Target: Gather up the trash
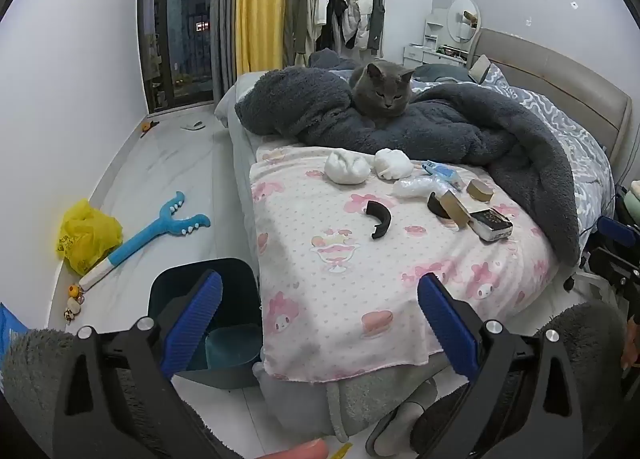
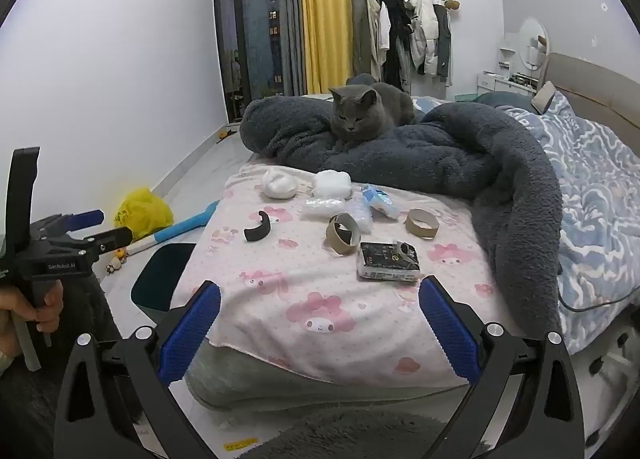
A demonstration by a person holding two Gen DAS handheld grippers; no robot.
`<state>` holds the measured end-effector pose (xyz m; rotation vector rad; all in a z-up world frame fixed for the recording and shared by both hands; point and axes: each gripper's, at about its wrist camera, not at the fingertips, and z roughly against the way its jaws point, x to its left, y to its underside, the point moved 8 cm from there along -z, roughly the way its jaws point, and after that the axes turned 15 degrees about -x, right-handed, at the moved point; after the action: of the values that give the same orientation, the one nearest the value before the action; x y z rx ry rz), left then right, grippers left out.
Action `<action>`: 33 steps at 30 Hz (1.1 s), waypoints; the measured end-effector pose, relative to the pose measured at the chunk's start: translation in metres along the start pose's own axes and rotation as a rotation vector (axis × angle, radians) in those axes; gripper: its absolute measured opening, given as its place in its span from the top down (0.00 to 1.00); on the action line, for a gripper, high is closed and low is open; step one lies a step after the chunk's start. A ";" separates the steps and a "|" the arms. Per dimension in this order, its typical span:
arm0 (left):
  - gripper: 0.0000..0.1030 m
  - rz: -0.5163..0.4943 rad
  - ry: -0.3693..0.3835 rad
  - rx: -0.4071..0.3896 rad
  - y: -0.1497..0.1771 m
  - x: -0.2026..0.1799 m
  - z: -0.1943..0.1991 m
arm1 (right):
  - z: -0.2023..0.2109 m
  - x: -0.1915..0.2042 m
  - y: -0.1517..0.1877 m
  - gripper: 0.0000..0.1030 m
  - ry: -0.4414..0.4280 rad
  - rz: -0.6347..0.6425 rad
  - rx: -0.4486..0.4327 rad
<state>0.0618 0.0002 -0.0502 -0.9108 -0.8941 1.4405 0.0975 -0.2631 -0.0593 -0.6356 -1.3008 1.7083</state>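
Observation:
Trash lies on the pink patterned blanket (image 2: 320, 299) at the bed's foot: two white paper wads (image 2: 279, 183), a clear plastic wrap (image 2: 332, 207), a blue wrapper (image 2: 379, 199), two cardboard tape rings (image 2: 342, 239), a curved black piece (image 2: 258, 231) and a black-and-white packet (image 2: 387, 262). The same items show in the left wrist view, with the black piece (image 1: 378, 219) and packet (image 1: 491, 223). A dark teal bin (image 1: 208, 323) stands on the floor left of the bed. My left gripper (image 1: 320, 323) is open and empty, short of the blanket. My right gripper (image 2: 320, 323) is open and empty too.
A grey cat (image 2: 356, 113) sits on a dark fleece blanket (image 2: 440, 155) behind the trash. On the floor lie a yellow bag (image 1: 86, 237) and a blue toy (image 1: 160, 229). My left gripper also shows in the right wrist view (image 2: 108, 227), at far left.

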 end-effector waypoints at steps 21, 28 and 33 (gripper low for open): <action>0.03 0.002 0.002 0.005 0.001 -0.004 0.001 | -0.004 0.001 -0.001 0.03 -0.018 -0.028 -0.003; 0.03 0.003 0.001 0.007 0.001 -0.004 0.001 | -0.004 0.002 -0.001 0.03 -0.018 -0.024 -0.004; 0.03 0.002 0.002 0.007 0.001 -0.004 0.001 | -0.004 0.002 -0.001 0.03 -0.019 -0.023 -0.004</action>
<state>0.0603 -0.0043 -0.0503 -0.9075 -0.8868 1.4435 0.1002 -0.2593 -0.0600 -0.6059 -1.3198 1.6974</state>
